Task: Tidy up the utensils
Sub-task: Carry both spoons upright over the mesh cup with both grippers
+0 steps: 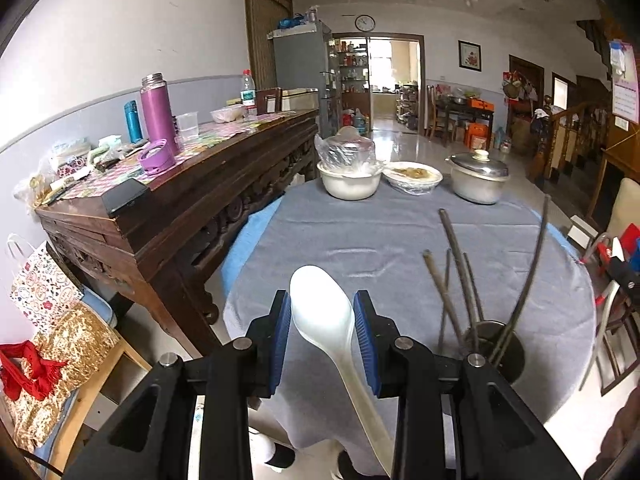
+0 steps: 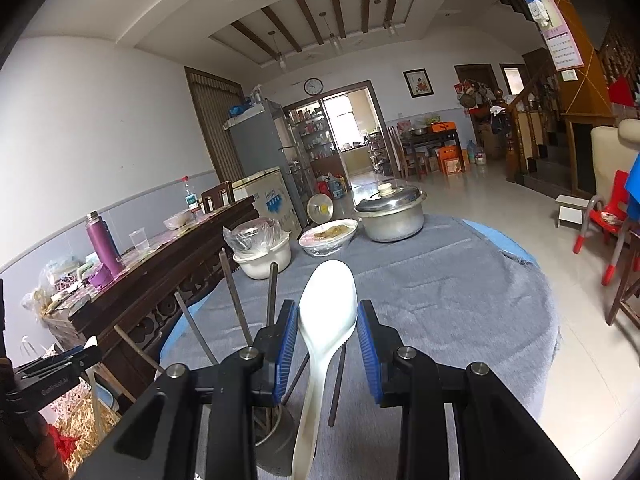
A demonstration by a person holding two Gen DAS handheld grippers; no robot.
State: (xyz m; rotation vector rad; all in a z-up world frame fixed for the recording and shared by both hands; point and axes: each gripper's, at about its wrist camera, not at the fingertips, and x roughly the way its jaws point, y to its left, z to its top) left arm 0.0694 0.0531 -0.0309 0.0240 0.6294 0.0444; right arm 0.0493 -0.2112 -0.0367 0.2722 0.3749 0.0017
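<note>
Clearly each gripper was clamped on a white plastic spoon: the left gripper [image 1: 322,334] held its spoon [image 1: 322,316] bowl-forward, with the chopstick holder [image 1: 498,346] just to its right. The right gripper [image 2: 327,346] carried its spoon [image 2: 328,312] almost directly over that holder [image 2: 276,436], handle pointing down and back.

Lidded pot [image 1: 478,178], purple flask [image 1: 158,110]

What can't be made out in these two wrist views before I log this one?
- Left wrist view: the handle end of the white spoon is cut off by the bottom edge.
- Right wrist view: most of the metal holder is hidden behind the right tool, so the chopstick count is unclear.
- Both views: what is inside the pot is hidden by its lid.
</note>
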